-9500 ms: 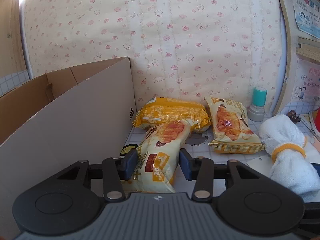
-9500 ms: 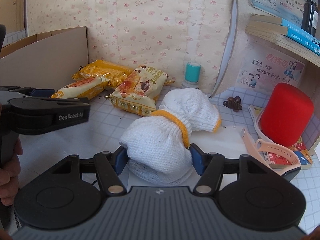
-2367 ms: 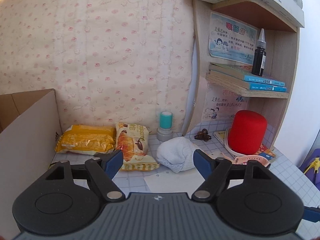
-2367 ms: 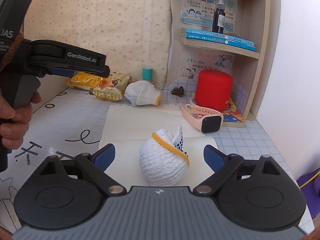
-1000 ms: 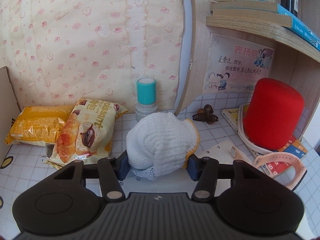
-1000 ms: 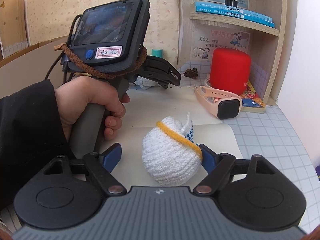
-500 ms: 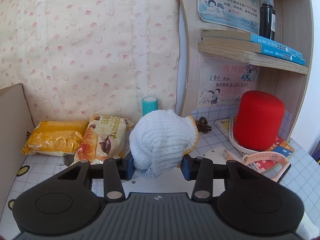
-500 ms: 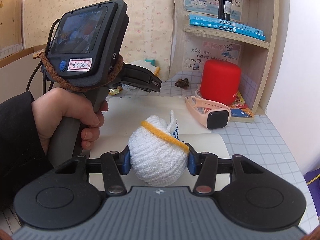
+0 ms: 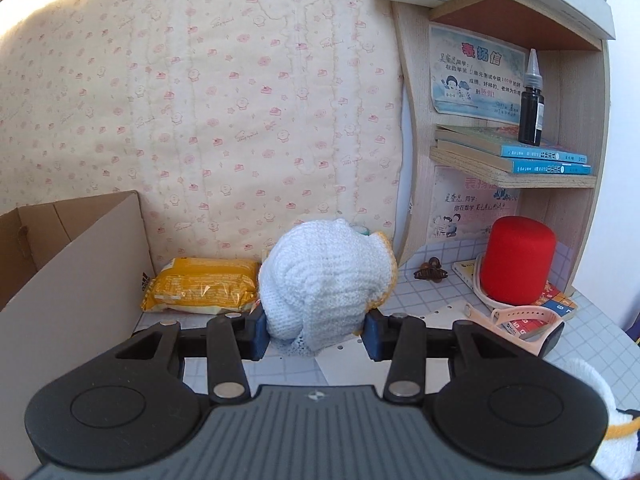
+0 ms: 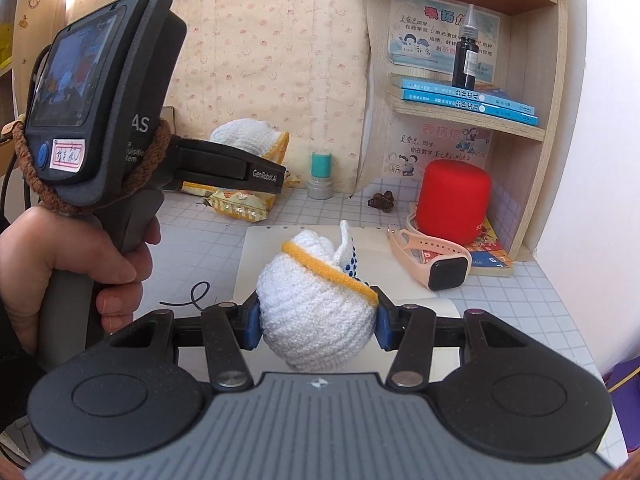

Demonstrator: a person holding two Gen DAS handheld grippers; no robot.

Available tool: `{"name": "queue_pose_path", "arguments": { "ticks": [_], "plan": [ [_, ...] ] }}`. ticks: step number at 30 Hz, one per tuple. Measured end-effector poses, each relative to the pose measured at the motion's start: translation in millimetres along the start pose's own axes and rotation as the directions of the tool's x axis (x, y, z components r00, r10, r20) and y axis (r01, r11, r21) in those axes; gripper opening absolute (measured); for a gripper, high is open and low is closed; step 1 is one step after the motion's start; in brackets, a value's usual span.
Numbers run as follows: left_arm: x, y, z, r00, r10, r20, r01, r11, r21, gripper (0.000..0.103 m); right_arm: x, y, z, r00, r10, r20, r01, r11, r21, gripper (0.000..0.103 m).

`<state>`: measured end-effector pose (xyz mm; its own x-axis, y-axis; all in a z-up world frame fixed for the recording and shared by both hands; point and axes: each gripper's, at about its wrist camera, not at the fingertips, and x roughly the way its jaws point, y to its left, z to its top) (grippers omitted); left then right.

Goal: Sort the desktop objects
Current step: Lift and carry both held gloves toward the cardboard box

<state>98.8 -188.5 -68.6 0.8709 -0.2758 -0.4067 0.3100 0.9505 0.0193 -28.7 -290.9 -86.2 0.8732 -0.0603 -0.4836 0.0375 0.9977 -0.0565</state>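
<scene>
My left gripper [image 9: 314, 334] is shut on a white knitted glove ball with a yellow cuff [image 9: 326, 280] and holds it lifted above the desk; the ball also shows in the right wrist view [image 10: 250, 138] at the left gripper's tip. My right gripper [image 10: 316, 326] is shut on a second white glove ball with a yellow cuff [image 10: 316, 304], held over a white sheet of paper [image 10: 404, 276]. A yellow snack packet [image 9: 200, 284] lies by the wall next to a cardboard box [image 9: 72, 276]. Another snack packet [image 10: 240, 204] lies behind the left gripper.
A red cylinder [image 10: 454, 198], a pink smartwatch [image 10: 434, 260] and a booklet sit at the right by the wooden shelf [image 10: 468, 116]. A teal-capped stamp [image 10: 320, 176] and a brown hair clip [image 10: 380, 200] stand near the wall. The person's hand [image 10: 76, 264] holds the left gripper's handle.
My left gripper has lifted its glove ball higher and drawn back from the wall. My right gripper, shut on its glove ball half a second ago, has raised it slightly.
</scene>
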Motion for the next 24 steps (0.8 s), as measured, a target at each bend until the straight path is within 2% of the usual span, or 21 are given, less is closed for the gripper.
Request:
{"name": "queue_pose_path", "arguments": {
  "ticks": [6, 13, 24],
  "plan": [
    [-40.1, 19.5, 7.2, 0.999, 0.027, 0.041, -0.026, 0.999, -0.029, 0.046, -15.9, 9.1, 9.1, 0.999, -0.003, 0.038, 0.003, 1.0, -0.019, 0.051],
    [-85.3, 43.1, 17.9, 0.989, 0.092, 0.115, -0.086, 0.995, -0.053, 0.047, -35.0, 20.8, 26.6, 0.996, 0.01, 0.094, -0.005, 0.999, -0.052, 0.051],
    [-127.6, 90.2, 14.5, 0.974, 0.178, 0.139, -0.164, 0.981, -0.103, 0.047, -43.3, 62.8, 53.6, 0.984, 0.108, 0.144, -0.093, 0.99, -0.109, 0.051]
  ]
}}
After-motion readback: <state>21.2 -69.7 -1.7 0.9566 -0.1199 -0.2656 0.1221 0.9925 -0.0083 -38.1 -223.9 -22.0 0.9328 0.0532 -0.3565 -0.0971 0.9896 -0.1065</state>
